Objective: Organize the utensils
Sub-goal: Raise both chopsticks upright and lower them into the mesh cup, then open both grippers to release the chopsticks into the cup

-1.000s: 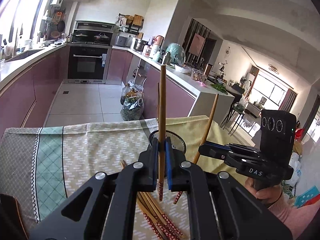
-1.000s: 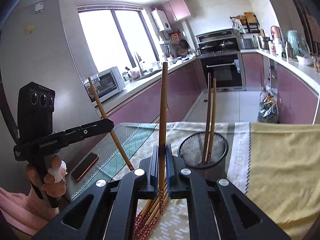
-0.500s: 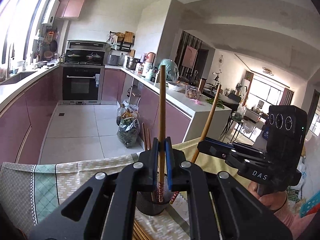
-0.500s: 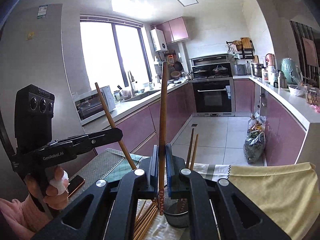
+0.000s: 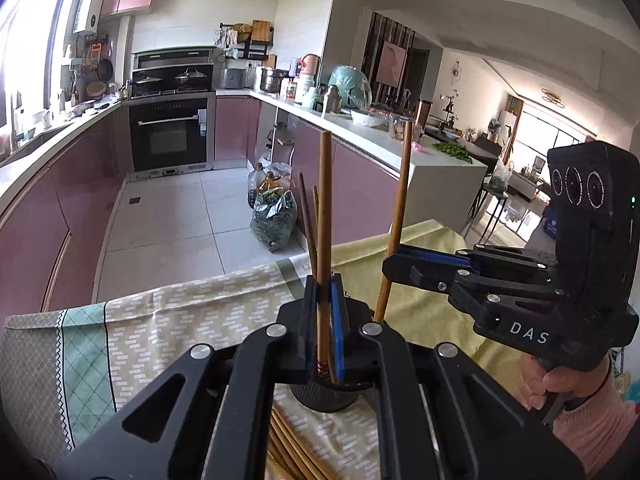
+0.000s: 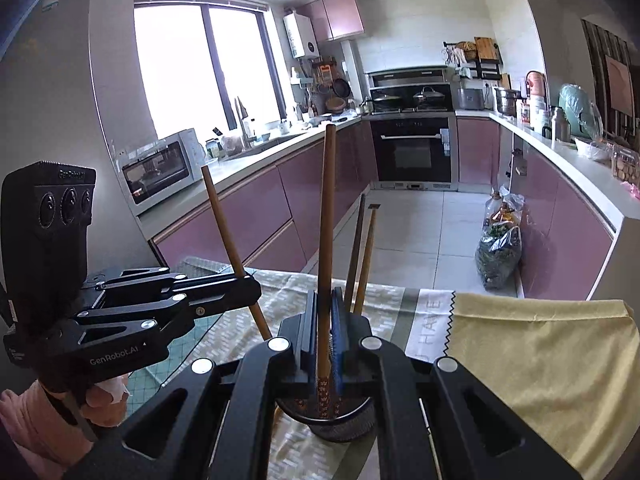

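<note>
My left gripper (image 5: 325, 320) is shut on a brown chopstick (image 5: 325, 208), held upright, its patterned tip just over the black mesh holder (image 5: 324, 394). My right gripper (image 6: 324, 332) is shut on another chopstick (image 6: 327, 208), upright, its tip inside the holder (image 6: 340, 420). Two chopsticks (image 6: 362, 256) stand in the holder. Each gripper shows in the other's view: the right one (image 5: 396, 268) and the left one (image 6: 250, 286), both close beside the holder. Several loose chopsticks (image 5: 292, 452) lie on the cloth in front of the holder.
The table has a patterned cloth (image 5: 160, 328) and a yellow cloth (image 6: 532, 344). Beyond its far edge are the kitchen floor, purple cabinets, an oven (image 6: 414, 148) and a bag of greens (image 5: 274, 220).
Both grippers have come in over the mesh holder and lowered their chopsticks toward it. The right chopstick's tip is now inside the holder.
</note>
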The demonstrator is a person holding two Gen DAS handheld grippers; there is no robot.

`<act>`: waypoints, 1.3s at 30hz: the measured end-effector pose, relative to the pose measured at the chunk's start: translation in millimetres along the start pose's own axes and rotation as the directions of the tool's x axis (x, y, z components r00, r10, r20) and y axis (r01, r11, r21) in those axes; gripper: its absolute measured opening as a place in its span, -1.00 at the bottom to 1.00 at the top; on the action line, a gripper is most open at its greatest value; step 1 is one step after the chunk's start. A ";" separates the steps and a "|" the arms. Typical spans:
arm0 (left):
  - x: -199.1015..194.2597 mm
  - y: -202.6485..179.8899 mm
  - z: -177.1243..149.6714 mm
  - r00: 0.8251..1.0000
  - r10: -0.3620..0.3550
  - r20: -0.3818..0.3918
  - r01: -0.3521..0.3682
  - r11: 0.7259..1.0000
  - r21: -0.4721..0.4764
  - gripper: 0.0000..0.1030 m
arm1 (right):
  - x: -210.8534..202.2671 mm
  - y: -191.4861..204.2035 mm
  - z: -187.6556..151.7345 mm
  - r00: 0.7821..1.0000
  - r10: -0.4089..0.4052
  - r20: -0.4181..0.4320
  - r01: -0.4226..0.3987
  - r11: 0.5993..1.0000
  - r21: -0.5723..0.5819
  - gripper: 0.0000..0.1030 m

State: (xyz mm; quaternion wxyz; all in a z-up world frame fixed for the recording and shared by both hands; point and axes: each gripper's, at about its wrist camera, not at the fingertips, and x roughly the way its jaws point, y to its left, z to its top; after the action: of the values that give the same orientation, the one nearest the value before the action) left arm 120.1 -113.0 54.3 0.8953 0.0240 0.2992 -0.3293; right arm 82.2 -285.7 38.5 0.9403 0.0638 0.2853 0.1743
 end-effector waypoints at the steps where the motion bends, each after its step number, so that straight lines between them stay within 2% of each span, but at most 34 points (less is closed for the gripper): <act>1: 4.9 1.5 -2.1 1.000 -0.003 -0.018 0.003 1.000 -0.003 -0.86 | 4.5 -0.9 -2.0 1.000 0.000 -0.022 0.000 1.000 0.003 -0.89; 5: 23.4 9.8 -7.9 0.997 -0.017 -0.069 0.016 1.000 -0.015 -0.86 | 17.9 -3.4 -9.2 0.996 0.000 -0.085 0.001 1.000 0.018 -0.89; 8: 32.2 12.4 -5.0 0.997 -0.009 -0.073 0.008 1.000 -0.013 -0.86 | 26.8 -5.3 -12.6 0.993 -0.012 -0.116 0.015 1.000 0.023 -0.88; 21: 47.8 9.8 -1.3 0.996 0.020 -0.090 -0.022 1.000 -0.018 -0.85 | 34.9 -8.8 -12.0 0.993 -0.018 -0.115 0.023 0.999 0.041 -0.83; 30: 16.9 18.9 -19.7 0.998 0.051 -0.034 -0.053 0.997 -0.050 -0.81 | 23.8 -4.7 -18.0 0.995 0.007 -0.097 -0.002 0.999 0.054 -0.77; 34: -7.3 21.3 -30.6 0.997 0.077 0.010 -0.076 0.996 -0.043 -0.65 | 7.7 6.3 -23.3 0.997 0.046 -0.067 -0.044 0.998 0.036 -0.71; 39: -33.4 25.6 -51.5 0.995 0.096 0.032 -0.095 0.995 -0.040 -0.44 | -14.5 34.1 -37.7 0.992 0.117 -0.049 -0.118 0.993 -0.024 -0.47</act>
State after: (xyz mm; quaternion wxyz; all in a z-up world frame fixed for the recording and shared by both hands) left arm 88.7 -61.4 26.6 0.9152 0.0153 0.2886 -0.2807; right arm 39.9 -258.4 22.1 0.9221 0.0639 0.3009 0.2348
